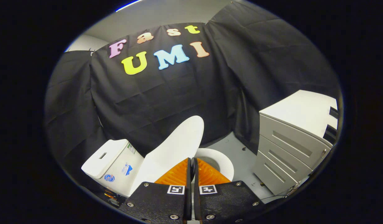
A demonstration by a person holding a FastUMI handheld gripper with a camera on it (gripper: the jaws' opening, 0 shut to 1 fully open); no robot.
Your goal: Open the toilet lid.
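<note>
Presently noted: gripper with both fingers drawn together, only a thin slit between them, pinching the free edge of the smooth white plastic toilet lid. Lid raised partway, tilted up and back toward the white ceramic tank, its rounded tip standing above the fingertips. White oval toilet seat and bowl rim exposed just beyond the fingers, on the side away from the tank. Tank capped by a flat white cover with a rectangular recess on top; small blue stickers on its side wall, not legible. Pale grey floor carrying the toilet; toilet set near the floor's back edge, against the creased black cloth wall. Light grey drawer cabinet with a white top standing by the floor's opposite edge, well apart from the bowl, three recessed-handle drawer fronts visible.
</note>
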